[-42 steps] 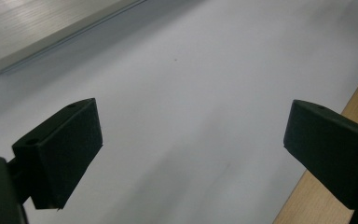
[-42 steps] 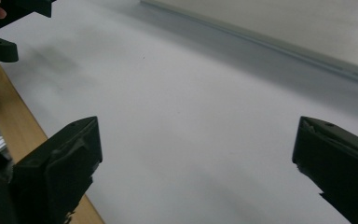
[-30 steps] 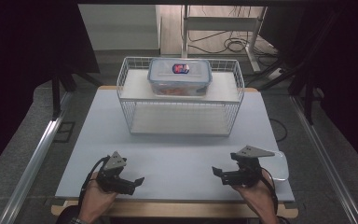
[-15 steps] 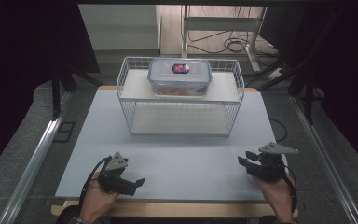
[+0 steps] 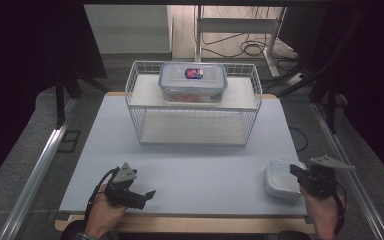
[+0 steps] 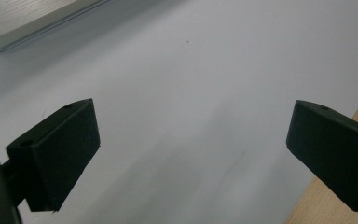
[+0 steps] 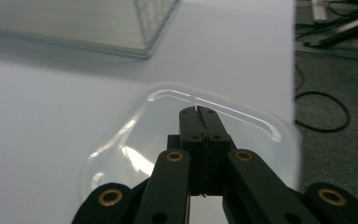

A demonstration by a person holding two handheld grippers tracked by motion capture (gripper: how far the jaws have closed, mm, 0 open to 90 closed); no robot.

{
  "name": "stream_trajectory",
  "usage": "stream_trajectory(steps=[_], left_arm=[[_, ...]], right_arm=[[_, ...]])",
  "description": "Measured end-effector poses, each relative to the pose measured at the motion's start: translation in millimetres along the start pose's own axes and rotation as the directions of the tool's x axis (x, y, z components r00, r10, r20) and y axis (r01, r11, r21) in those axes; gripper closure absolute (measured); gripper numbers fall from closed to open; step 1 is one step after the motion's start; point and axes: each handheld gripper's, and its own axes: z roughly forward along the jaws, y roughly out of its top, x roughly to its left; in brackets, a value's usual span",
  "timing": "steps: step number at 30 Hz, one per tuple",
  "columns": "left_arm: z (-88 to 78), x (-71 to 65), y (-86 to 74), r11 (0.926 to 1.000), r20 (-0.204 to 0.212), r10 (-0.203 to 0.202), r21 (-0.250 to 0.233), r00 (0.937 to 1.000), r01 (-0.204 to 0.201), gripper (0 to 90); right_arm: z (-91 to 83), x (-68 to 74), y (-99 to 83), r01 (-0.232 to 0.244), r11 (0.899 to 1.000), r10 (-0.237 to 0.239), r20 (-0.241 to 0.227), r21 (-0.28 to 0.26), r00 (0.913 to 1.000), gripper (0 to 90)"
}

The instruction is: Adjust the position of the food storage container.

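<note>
1. The right gripper [image 7: 199, 111] has just been closing; its jaws are clenched together with nothing between them, tips poised over the shallow, clear plastic rectangular lid [image 7: 168, 135], probably to press or nudge it.
2. That lid lies flat by the right edge of the pale grey worktop [image 5: 190, 160], well apart from the white wire basket [image 5: 192, 125] holding a lidded clear food box [image 5: 192, 82].
3. The left gripper [image 5: 145, 196] rests near the front edge, jaws released, waiting.
</note>
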Motion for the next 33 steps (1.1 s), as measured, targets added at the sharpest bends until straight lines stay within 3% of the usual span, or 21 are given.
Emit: stream_trajectory(steps=[1, 9, 15, 18, 26, 33], left_arm=[[0.4, 0.4, -0.2, 1.0000, 0.001, 0.001, 0.003, 1.0000, -0.001, 2.7], [2.0, 0.3, -0.7, 0.9999, 0.009, 0.001, 0.010, 1.0000, -0.001, 3.8], [3.8, 1.3, -1.5, 0.9997, 0.010, 0.002, 0.026, 1.0000, -0.002, 4.1], [3.9, 1.7, -1.7, 0.9996, 0.011, 0.000, 0.028, 0.9999, 0.000, 4.4], [4.6, 1.2, -1.5, 0.9995, 0.010, 0.003, 0.031, 0.9999, -0.003, 4.8], [5.2, 1.6, -1.6, 0.9994, 0.013, 0.001, 0.033, 0.9999, -0.002, 5.0]], right_arm=[[-4.7, -10.9, -4.1, -0.026, 1.000, 0.026, 0.029, -0.004, 0.9993, 89.2], [-7.3, -38.3, -18.7, -0.084, 0.996, 0.084, 0.116, -0.001, 0.9897, 89.1], [-2.6, -50.9, -25.8, -0.118, 0.993, 0.115, 0.143, 0.016, 0.9831, 89.1], [2.2, -55.4, -30.1, -0.143, 0.989, 0.138, 0.126, 0.029, 0.9824, 89.1], [6.6, -48.3, -28.3, -0.138, 0.989, 0.133, 0.107, 0.046, 0.9854, 89.2], [14.9, -31.0, -23.0, -0.109, 0.992, 0.106, 0.047, 0.069, 0.9932, 89.2]])
